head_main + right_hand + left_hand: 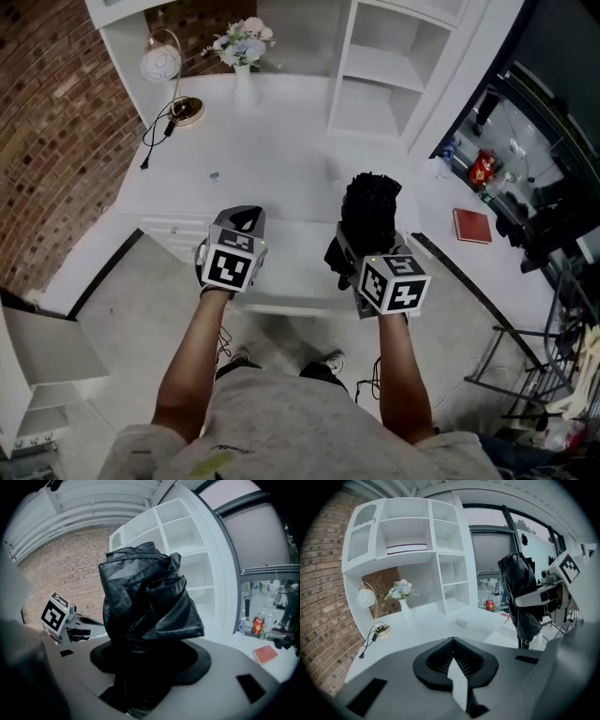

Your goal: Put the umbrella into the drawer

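Umbrella (145, 606), black and folded, stands upright, clamped in right gripper (354, 253) over the front edge of the desk (281, 159). Left gripper (246, 218): jaws together, empty. Step: carrying to drawer. Next move probably needs the drawer open; I cannot tell whether it is.

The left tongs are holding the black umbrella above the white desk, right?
Not quite: it is the right tongs, not the left, that hold the black umbrella above the white desk. The right gripper view shows them shut on it. The left tongs hold nothing.
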The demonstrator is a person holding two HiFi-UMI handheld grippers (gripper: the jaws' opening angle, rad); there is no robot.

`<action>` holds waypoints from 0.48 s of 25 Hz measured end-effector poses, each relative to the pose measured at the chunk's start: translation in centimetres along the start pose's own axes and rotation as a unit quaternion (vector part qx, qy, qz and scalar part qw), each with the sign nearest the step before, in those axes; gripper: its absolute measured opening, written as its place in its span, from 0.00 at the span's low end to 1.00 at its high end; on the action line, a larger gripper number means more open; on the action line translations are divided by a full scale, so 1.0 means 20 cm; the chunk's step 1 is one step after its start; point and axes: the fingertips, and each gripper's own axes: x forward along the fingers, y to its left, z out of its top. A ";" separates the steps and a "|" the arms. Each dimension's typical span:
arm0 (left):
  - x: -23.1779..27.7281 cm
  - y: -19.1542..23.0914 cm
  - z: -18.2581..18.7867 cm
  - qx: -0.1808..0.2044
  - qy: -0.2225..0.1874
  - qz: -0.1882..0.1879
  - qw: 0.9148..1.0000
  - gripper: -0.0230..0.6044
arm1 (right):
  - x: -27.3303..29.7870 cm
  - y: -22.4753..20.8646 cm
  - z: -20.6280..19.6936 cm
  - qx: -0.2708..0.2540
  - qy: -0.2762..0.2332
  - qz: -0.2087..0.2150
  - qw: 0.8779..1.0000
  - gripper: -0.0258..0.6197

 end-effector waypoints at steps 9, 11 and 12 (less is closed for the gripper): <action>-0.06 0.02 -0.02 -0.037 0.004 0.056 0.998 0.03 | 0.04 -0.05 0.04 -0.023 0.014 0.051 0.998 0.44; -0.08 0.02 -0.03 -0.045 0.004 0.067 0.997 0.03 | 0.05 -0.04 0.04 -0.030 0.018 0.062 0.997 0.44; -0.09 0.02 -0.04 -0.049 0.005 0.072 0.996 0.03 | 0.05 -0.04 0.03 -0.033 0.020 0.067 0.997 0.44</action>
